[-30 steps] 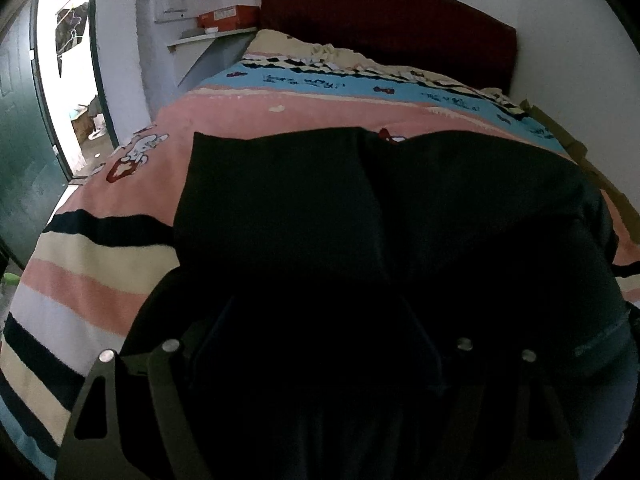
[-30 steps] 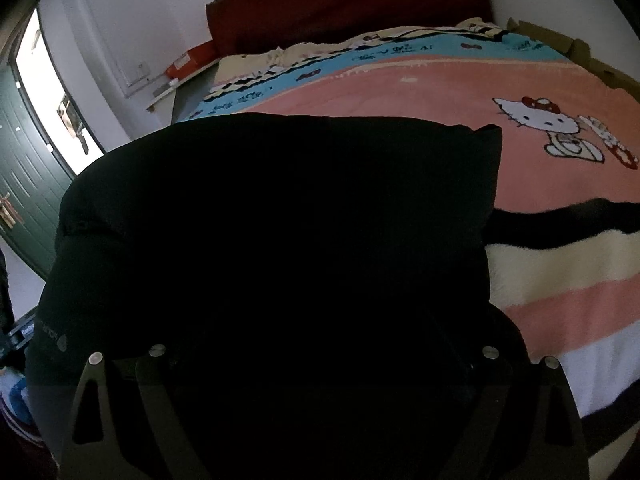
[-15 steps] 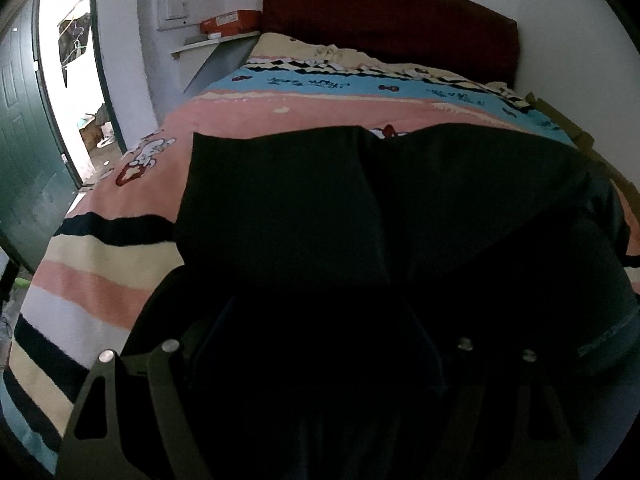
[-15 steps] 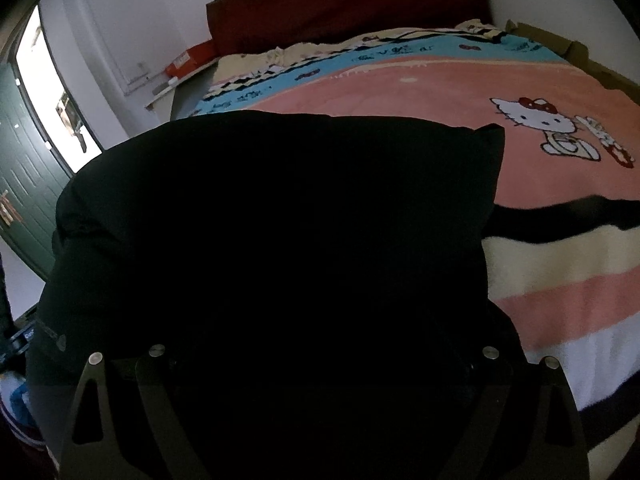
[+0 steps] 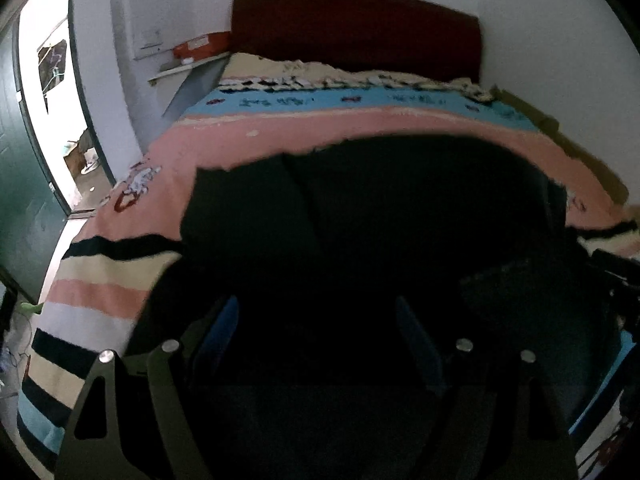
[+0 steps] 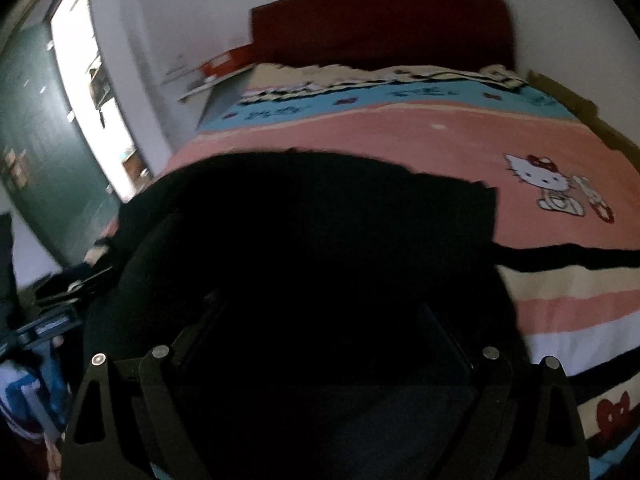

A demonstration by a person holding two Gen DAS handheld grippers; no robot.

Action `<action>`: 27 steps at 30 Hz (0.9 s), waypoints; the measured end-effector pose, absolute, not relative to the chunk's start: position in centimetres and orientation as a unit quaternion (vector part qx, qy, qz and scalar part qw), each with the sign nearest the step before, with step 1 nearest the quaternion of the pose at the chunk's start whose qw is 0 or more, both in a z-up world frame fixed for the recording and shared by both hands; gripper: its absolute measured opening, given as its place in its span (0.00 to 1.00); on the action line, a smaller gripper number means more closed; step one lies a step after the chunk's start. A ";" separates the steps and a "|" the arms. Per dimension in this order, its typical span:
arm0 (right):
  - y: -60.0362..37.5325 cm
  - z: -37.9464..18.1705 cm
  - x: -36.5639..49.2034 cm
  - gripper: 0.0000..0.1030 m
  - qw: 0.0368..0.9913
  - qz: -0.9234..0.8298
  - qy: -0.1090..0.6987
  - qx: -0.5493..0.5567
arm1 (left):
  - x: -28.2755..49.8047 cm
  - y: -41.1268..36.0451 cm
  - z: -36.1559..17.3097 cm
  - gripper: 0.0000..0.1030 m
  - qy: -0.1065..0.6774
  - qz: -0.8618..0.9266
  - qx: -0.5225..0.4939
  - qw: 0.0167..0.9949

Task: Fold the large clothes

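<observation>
Left gripper [image 5: 316, 320]: jaws spread wide, blue pads showing, nothing pinched; black garment [image 5: 400, 220] lies below and ahead of them. Right gripper [image 6: 324, 320]: jaws spread wide, nothing pinched, over the same garment [image 6: 320, 232].

Garment: black, folded, on the near part of the bed, atop the blanket [image 6: 420, 140]. No legible label on it now; the pale print seen on its edge a second ago is out of sight.

Blanket: pink, cream, black and blue stripes; white cartoon cat [image 6: 536, 180] with red bow; blue band carries dark writing, too blurred to read.

Far end: dark red headboard [image 5: 356, 32], orange box [image 5: 200, 46] on a shelf, its label unreadable; green door [image 5: 20, 184] at left.

Change: both views now sit higher and farther back, blurred; the garment fills less of each.
</observation>
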State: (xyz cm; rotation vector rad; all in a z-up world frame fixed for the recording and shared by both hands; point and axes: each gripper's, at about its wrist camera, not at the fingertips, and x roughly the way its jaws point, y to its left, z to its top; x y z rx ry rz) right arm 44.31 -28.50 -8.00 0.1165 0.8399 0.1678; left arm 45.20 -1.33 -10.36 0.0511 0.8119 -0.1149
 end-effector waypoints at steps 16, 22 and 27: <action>-31.5 -12.3 42.0 0.98 0.895 0.078 0.435 0.067 | 42.8 0.5 -12.7 0.81 0.411 -0.085 0.030 0.907; -35.4 -13.1 39.7 0.98 0.885 0.029 0.459 0.069 | 40.5 1.8 -12.7 0.81 0.417 -0.087 0.035 0.904; -36.7 -11.6 38.7 0.98 0.878 -0.002 0.473 0.076 | 41.0 1.5 -9.5 0.81 0.405 -0.075 0.071 0.909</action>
